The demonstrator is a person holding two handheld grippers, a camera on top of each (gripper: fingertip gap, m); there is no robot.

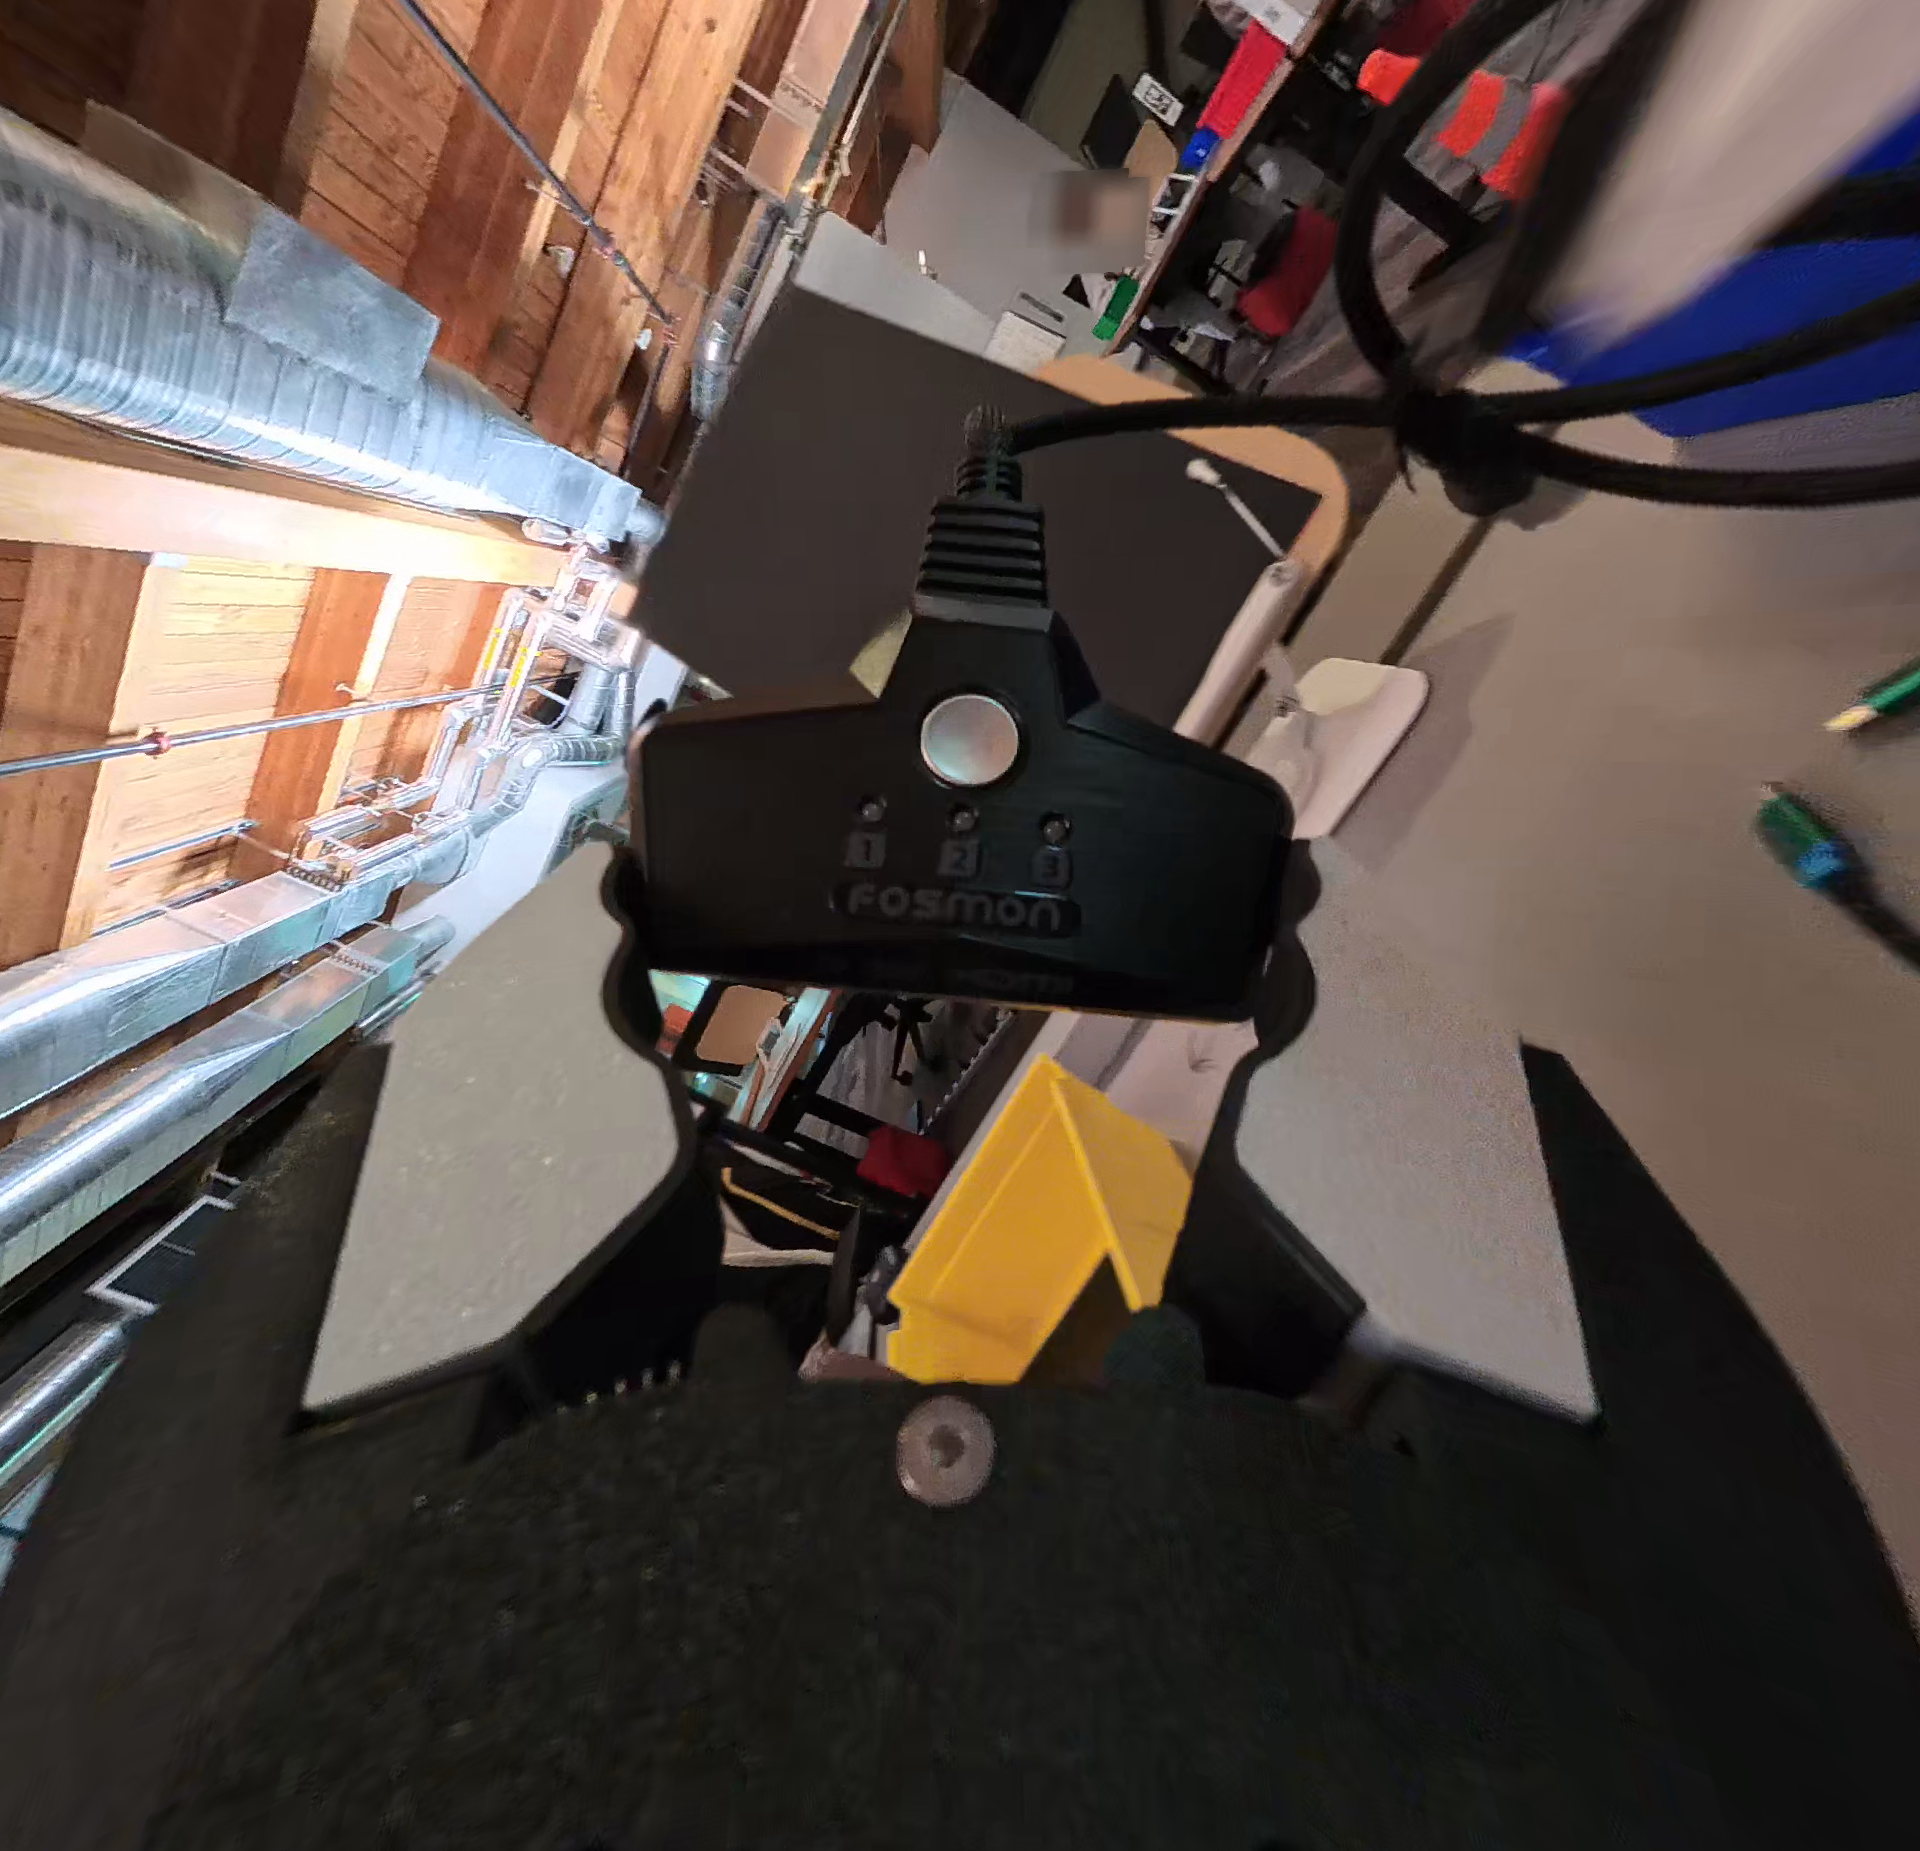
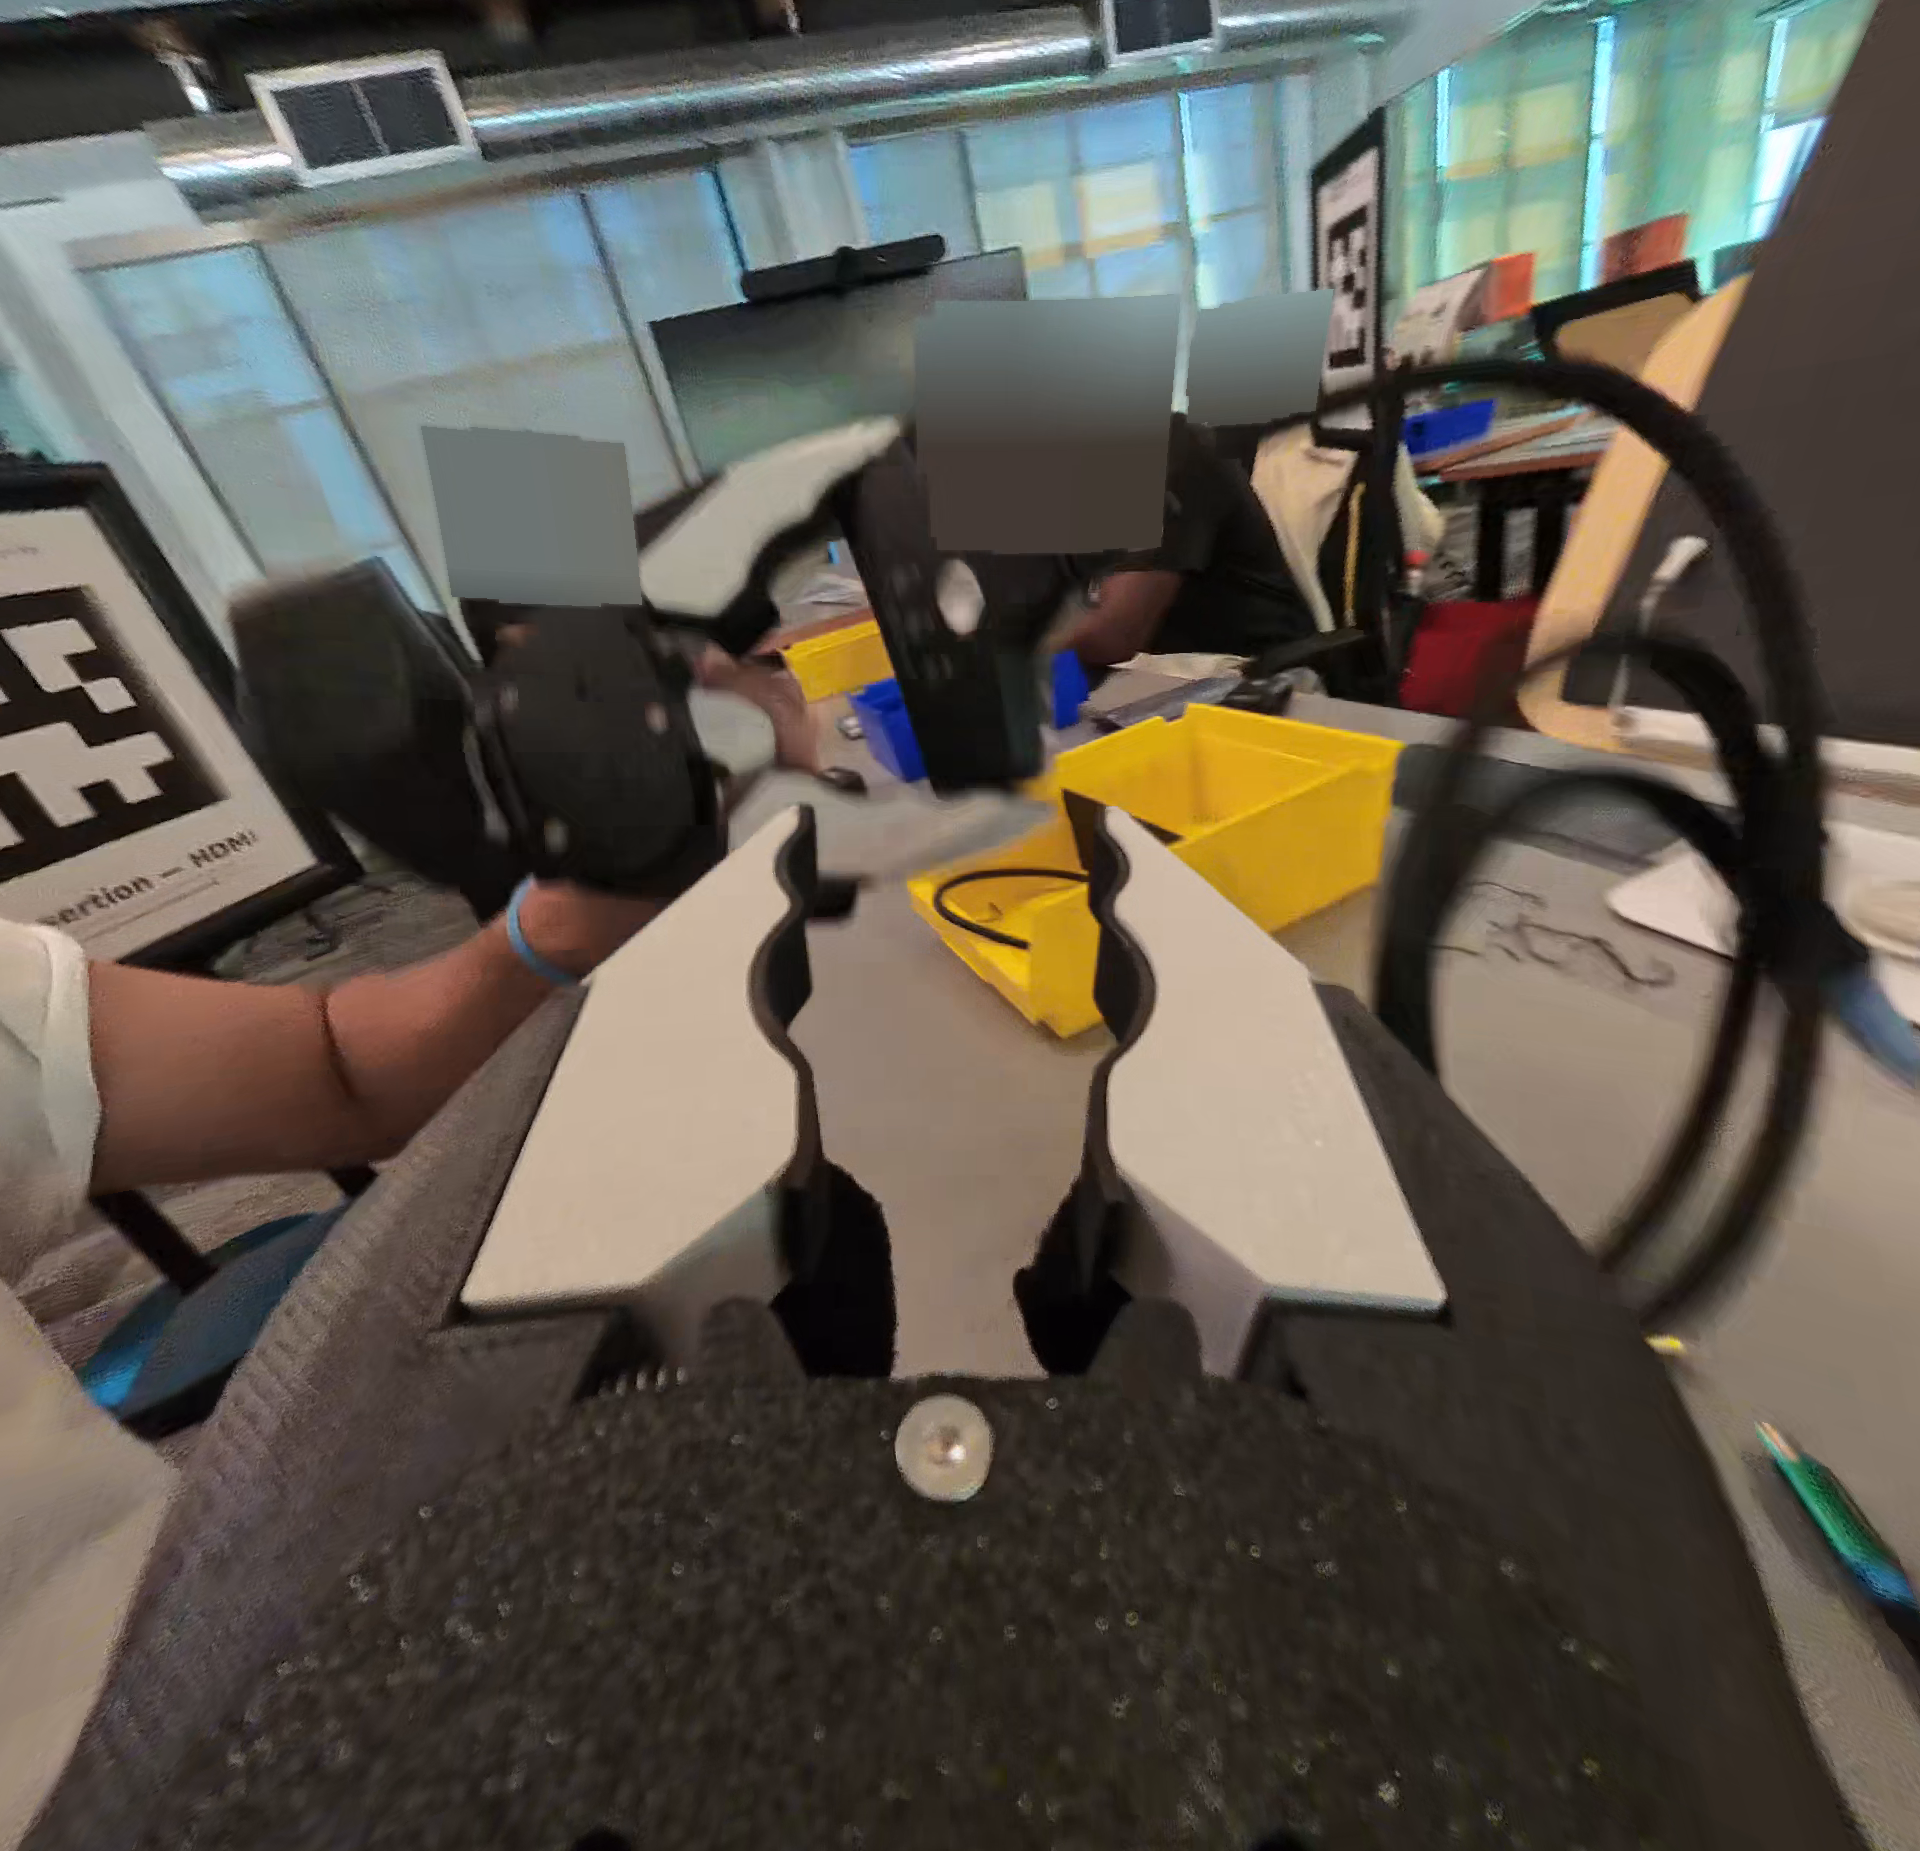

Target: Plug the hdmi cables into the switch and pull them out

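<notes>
Left gripper point(image 1: 961, 954) is clamped across the switch point(image 1: 961, 845), lifted off the table point(image 1: 1662, 866) and rolled sideways, I'd guess so its port edge faces the other hand; its braided lead point(image 1: 1195, 425) trails up and away from the switch. Right gripper point(image 2: 951, 871) is empty with a clear gap between its fingers, short of the switch, with the yellow bin point(image 2: 1226, 793) just beyond. Switch has moulded lettering and three numbered lamps under a silver button point(image 1: 968, 739); won't quote them.
</notes>
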